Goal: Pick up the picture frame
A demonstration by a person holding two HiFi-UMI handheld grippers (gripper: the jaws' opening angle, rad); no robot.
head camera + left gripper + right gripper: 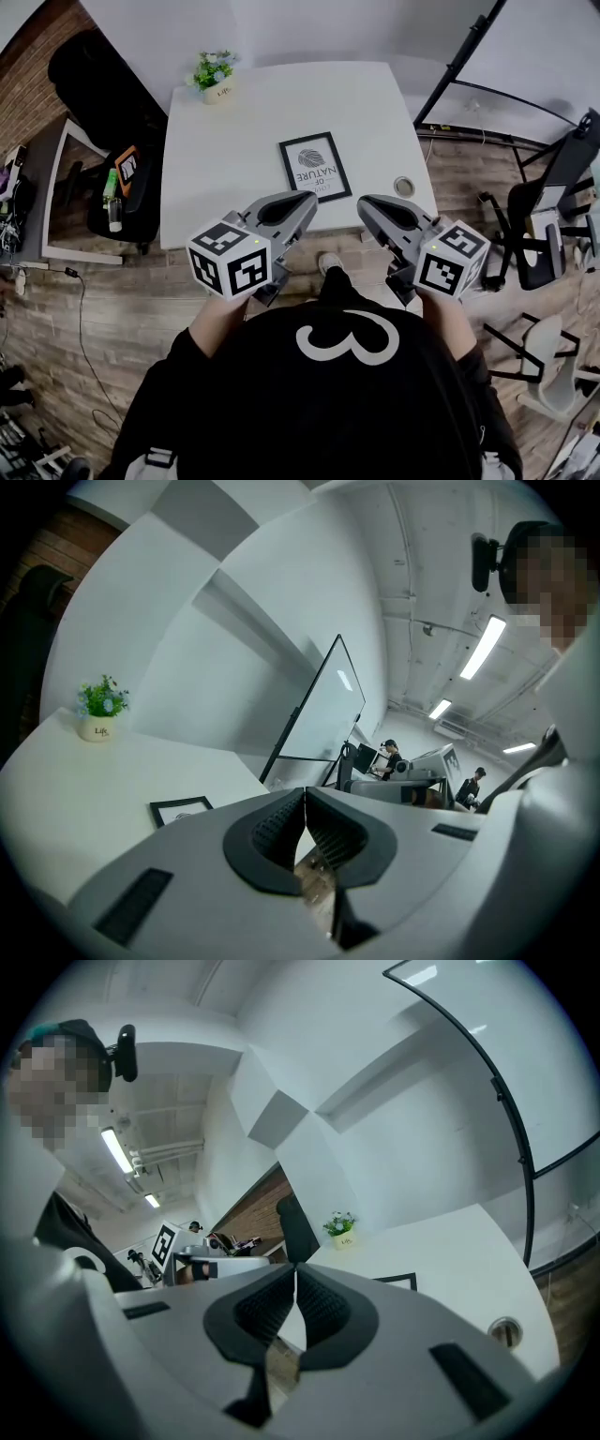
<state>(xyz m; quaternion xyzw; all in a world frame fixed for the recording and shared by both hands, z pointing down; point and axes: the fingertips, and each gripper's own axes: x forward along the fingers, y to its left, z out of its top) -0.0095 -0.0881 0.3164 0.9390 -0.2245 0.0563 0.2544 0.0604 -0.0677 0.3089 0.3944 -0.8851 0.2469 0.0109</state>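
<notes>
Surroundings: small green potted plant [215, 75] at the white square table's [234, 122] far corner.
Frame: black-edged rectangular picture frame [315, 167] lies flat, just beyond your left gripper [305, 202] and right gripper [367, 203].
Jaws: both pressed together, empty.

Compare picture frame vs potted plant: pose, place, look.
The picture frame lies flat near the front edge of the white table; the potted plant stands upright at its far left corner. The frame is a black-edged rectangle with print; the plant has green leaves in a pale pot. Both sit on it, untouched.
</notes>
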